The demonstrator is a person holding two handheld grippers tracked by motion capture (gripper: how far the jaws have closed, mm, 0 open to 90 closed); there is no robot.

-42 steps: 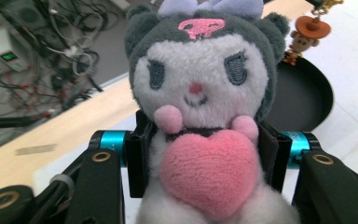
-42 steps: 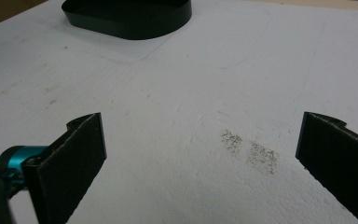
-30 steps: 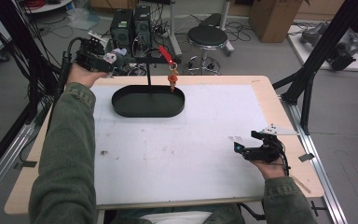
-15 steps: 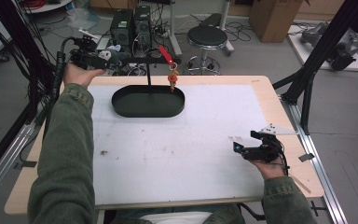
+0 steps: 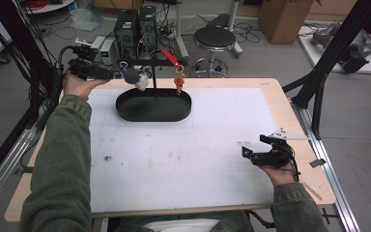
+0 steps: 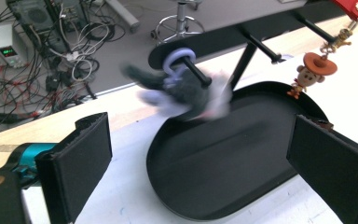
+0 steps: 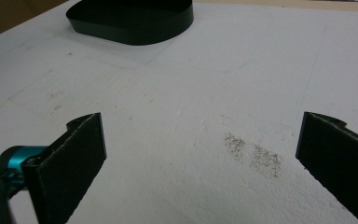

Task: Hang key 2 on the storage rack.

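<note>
2 claws released: my left claw (image 6: 200, 154) has just been opening, plush keychain (image 6: 186, 91) ahead swinging on peg (image 6: 196, 73), may slip off; right claw (image 7: 200, 154) idle.

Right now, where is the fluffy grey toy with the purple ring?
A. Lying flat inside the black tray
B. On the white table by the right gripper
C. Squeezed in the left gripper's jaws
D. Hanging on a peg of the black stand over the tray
D: in the left gripper view the fluffy grey toy hangs by its purple ring on a peg of the black stand, above the black tray.
</note>
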